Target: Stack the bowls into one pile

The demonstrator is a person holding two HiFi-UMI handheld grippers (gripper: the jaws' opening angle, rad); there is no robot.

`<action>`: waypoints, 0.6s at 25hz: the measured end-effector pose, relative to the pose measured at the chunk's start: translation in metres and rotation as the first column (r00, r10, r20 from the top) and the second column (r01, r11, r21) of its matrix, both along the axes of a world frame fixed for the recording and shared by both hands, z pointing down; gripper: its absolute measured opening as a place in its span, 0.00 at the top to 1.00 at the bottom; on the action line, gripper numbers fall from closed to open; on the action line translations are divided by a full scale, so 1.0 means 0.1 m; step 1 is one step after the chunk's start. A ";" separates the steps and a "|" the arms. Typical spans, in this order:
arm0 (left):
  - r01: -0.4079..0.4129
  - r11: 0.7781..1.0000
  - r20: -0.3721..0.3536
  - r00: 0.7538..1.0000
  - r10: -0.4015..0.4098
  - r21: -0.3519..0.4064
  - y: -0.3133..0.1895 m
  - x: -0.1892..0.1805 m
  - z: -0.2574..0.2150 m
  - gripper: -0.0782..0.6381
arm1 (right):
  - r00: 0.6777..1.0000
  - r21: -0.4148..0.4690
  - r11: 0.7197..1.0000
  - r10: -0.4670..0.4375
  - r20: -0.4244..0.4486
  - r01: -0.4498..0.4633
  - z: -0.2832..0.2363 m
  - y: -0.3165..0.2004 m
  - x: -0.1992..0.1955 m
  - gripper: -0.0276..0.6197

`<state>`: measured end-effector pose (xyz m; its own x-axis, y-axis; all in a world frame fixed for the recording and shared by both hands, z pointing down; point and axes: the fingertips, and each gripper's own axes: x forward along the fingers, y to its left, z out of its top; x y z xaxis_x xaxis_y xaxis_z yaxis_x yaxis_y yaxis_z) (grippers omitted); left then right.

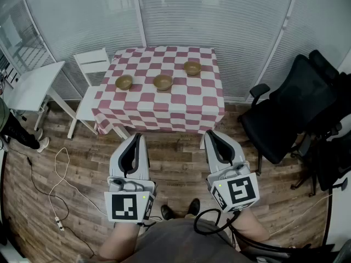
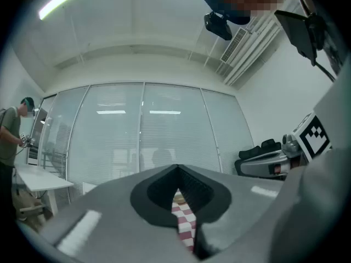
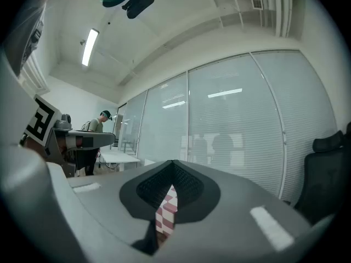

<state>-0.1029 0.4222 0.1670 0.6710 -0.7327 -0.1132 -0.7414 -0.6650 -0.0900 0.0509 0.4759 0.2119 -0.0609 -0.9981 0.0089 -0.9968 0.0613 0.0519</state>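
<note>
Left bowl [image 1: 124, 81], middle bowl [image 1: 163, 81] and right bowl [image 1: 192, 68] are sitting apart on the checked table [image 1: 164, 111] at upper centre, probably rigid, light and breakable, best pinched at the rim, while the left gripper [image 1: 136, 138] and right gripper [image 1: 210, 135] are hanging clenched and empty below.

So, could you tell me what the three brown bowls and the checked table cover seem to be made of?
The three small tan-brown round bowls show a dull surface without glare: perhaps wood, bamboo or matte plastic; too small to settle. The red-and-white checked table cover looks like soft cloth, since it hangs over the edges in folds.
</note>
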 end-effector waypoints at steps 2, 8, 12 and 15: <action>-0.001 1.000 -0.001 1.000 0.001 0.005 0.00 0.01 -0.01 0.89 | 1.000 0.001 1.000 -0.001 0.000 0.001 0.00 -0.01 0.01 0.92; -0.006 1.000 0.001 1.000 0.006 0.000 0.00 0.05 0.01 0.89 | 1.000 -0.003 1.000 0.000 0.003 0.000 0.00 0.00 0.04 0.92; -0.005 1.000 0.002 1.000 0.005 -0.002 -0.03 0.12 0.01 0.89 | 1.000 -0.003 1.000 -0.003 0.000 0.003 0.00 -0.03 0.10 0.92; -0.005 1.000 0.005 1.000 0.005 -0.005 -0.04 0.18 0.02 0.89 | 1.000 -0.005 1.000 0.008 0.027 -0.008 0.01 -0.04 0.18 0.92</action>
<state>-0.0845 0.4184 0.1689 0.6751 -0.7300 -0.1065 -0.7377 -0.6690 -0.0905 0.0690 0.4723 0.2130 -0.0531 -0.9985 0.0122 -0.9983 0.0534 0.0251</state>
